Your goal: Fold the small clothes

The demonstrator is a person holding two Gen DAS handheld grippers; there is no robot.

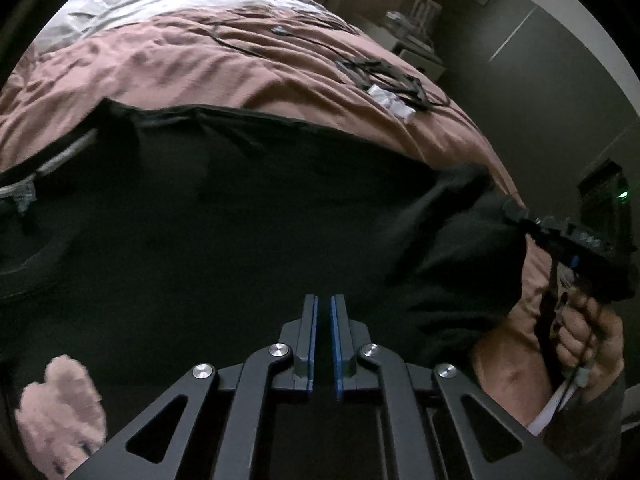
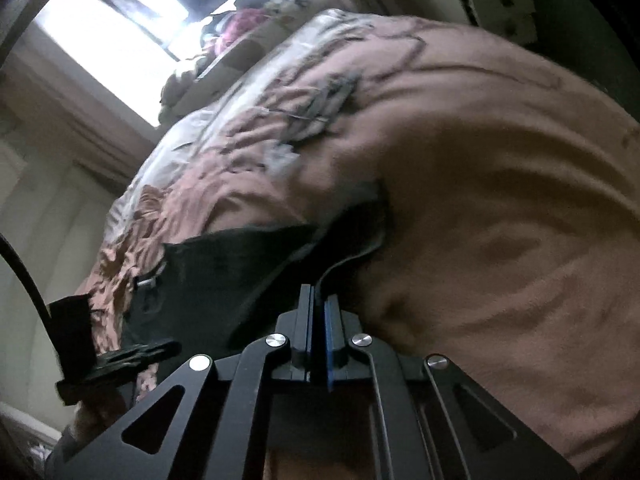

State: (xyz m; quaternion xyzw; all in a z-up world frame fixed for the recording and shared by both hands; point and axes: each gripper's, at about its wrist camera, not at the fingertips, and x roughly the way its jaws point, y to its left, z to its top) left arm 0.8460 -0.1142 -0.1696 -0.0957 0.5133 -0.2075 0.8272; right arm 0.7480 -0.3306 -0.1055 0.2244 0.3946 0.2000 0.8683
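Observation:
A black garment (image 1: 224, 216) lies spread on the pink bedspread (image 1: 192, 64) and fills most of the left wrist view. My left gripper (image 1: 324, 304) hovers over its near part with the jaws almost together, a narrow gap between the blue pads and nothing visible in it. My right gripper (image 2: 319, 294) is shut on an edge of the black garment (image 2: 240, 264) and lifts it off the bedspread (image 2: 500, 220). In the left wrist view the right gripper (image 1: 510, 204) shows at the right, pinching the garment's corner.
A tangle of dark cables and a white scrap (image 1: 394, 84) lies on the far right of the bed. A pink fuzzy item (image 1: 60, 404) sits at the lower left. A window (image 2: 120, 28) and a cluttered shelf are beyond the bed. Dark floor lies right of the bed.

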